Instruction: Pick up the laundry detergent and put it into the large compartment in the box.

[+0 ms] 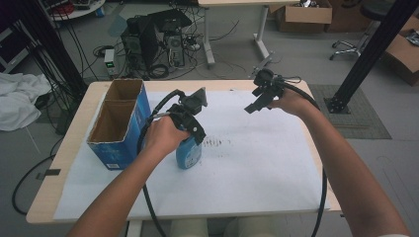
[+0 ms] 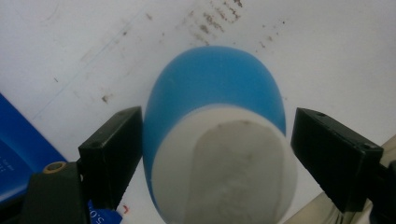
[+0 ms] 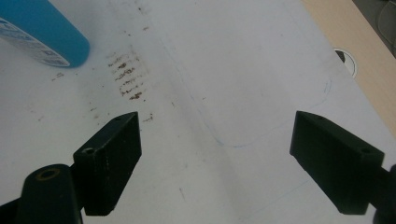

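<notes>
Bottle: the blue bottle (image 1: 189, 153) stands upright on the white sheet (image 1: 257, 163), just at 3 o'clock of the blue carton (image 1: 118, 123). In your left gripper view its white cap (image 2: 229, 172) faces the camera, between the jaws.
Left gripper: your left gripper (image 1: 190, 121) hangs over the bottle's top. Its jaws stand spread on either side of the bottle; the jaw at 9 o'clock sits touching or just beside the blue wall, while the one at 3 o'clock shows a clear gap. No clamp yet.
Right gripper: your right gripper (image 1: 257, 101) hovers above the sheet toward 1 o'clock of the bottle, well apart from it. Its jaws are spread wide with nothing between them, bare sheet below.
Carton: both compartments look empty from above, as far as the high view shows.
Done so far: you have the bottle lined up between the left jaws.
Left to do: by my reading, squeeze on the bottle, lift it, and carry it wherever it belongs, likely a carton compartment at 9 o'clock.
Marks: brown smudges (image 3: 128, 79) lie on the sheet just beside the bottle.
</notes>
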The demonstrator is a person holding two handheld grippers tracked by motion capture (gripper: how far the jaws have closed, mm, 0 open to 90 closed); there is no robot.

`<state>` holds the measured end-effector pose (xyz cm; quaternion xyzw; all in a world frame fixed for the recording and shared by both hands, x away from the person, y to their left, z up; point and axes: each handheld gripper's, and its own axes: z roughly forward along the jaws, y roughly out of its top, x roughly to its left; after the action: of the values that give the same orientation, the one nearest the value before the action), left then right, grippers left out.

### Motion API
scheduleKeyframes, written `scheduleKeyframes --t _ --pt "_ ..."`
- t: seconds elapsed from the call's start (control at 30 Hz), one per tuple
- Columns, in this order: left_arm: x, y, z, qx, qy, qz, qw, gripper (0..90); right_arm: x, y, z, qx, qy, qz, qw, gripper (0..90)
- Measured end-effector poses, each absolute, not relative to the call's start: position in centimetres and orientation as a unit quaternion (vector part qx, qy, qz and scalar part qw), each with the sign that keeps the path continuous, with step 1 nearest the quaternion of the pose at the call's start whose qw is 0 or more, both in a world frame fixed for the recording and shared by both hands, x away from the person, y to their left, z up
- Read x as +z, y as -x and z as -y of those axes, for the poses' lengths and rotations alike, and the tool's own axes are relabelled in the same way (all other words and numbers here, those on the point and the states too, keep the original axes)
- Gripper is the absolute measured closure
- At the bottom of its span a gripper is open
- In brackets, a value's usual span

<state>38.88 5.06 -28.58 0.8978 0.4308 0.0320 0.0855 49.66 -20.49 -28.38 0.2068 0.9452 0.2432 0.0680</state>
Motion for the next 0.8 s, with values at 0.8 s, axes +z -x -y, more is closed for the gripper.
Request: scheduleKeyframes --t 0.8 --pt "-29.13 -38.89 -5.0 0.035 -0.899 -0.426 0.093 24.9 -28.43 -49.7 20.4 0.244 -0.207 -0.945 0.067 16.7"
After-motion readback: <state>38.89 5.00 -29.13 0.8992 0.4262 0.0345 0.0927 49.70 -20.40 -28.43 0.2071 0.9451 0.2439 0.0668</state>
